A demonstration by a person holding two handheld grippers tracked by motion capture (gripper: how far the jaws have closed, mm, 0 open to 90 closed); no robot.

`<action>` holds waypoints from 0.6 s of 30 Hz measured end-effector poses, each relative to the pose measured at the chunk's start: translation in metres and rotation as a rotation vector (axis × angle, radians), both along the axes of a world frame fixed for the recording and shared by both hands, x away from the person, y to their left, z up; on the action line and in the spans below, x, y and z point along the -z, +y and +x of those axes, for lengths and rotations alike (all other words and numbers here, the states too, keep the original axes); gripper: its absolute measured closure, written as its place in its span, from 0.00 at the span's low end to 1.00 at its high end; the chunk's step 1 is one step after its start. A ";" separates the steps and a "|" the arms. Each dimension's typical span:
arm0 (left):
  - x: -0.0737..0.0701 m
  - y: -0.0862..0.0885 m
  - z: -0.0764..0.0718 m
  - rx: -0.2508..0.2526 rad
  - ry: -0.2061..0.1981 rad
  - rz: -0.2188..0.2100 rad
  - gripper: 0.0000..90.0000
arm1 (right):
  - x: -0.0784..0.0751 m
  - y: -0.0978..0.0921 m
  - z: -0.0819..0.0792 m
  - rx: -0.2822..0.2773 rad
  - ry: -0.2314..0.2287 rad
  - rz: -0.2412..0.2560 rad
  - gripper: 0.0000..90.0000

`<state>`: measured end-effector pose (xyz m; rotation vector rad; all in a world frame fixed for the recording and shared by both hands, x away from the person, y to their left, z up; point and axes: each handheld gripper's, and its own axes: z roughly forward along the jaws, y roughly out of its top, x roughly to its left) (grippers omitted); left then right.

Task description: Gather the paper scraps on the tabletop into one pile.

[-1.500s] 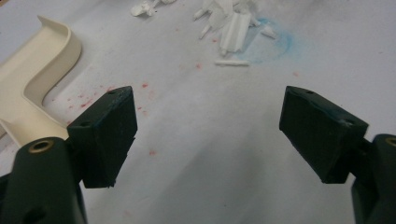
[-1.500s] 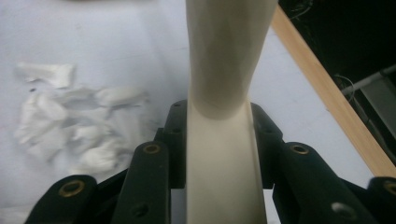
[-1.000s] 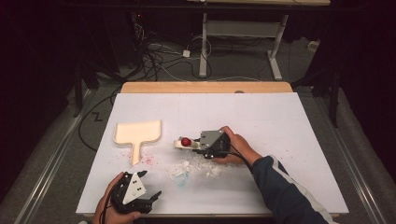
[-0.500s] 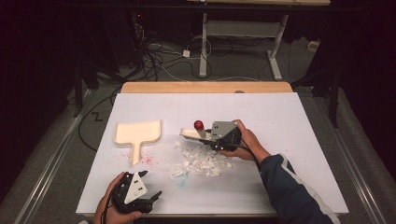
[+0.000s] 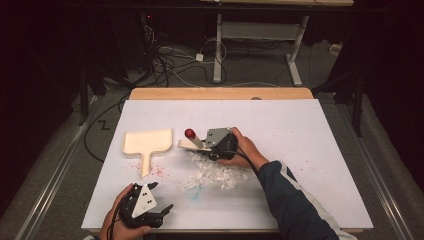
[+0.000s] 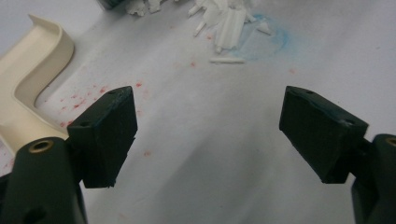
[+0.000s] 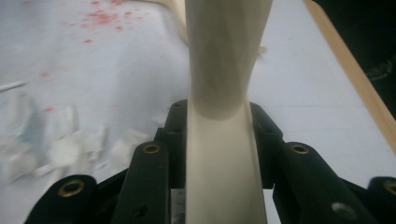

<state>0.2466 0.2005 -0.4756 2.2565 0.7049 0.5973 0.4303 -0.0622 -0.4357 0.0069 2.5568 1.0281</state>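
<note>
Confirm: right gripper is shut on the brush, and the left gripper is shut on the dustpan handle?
Not quite. The left gripper is open and holds nothing; the left gripper view shows its jaws wide apart, beside the dustpan. The right gripper is shut on the brush, as you said.

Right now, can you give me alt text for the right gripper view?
The right gripper has its black jaws shut on a cream brush handle running up the frame. White paper scraps lie left on the white table.
</note>
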 end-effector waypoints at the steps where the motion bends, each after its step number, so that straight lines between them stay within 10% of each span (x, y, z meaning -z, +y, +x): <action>1: 0.000 0.000 0.000 0.000 0.002 0.000 0.20 | -0.001 -0.002 -0.003 -0.035 0.018 -0.001 0.76; 8: 0.000 -0.001 -0.001 -0.001 0.005 0.000 0.20 | -0.012 -0.021 -0.026 -0.172 0.049 -0.008 0.76; 18: 0.000 -0.001 0.000 -0.003 0.001 -0.001 0.20 | -0.049 -0.068 -0.042 0.102 -0.054 0.149 0.76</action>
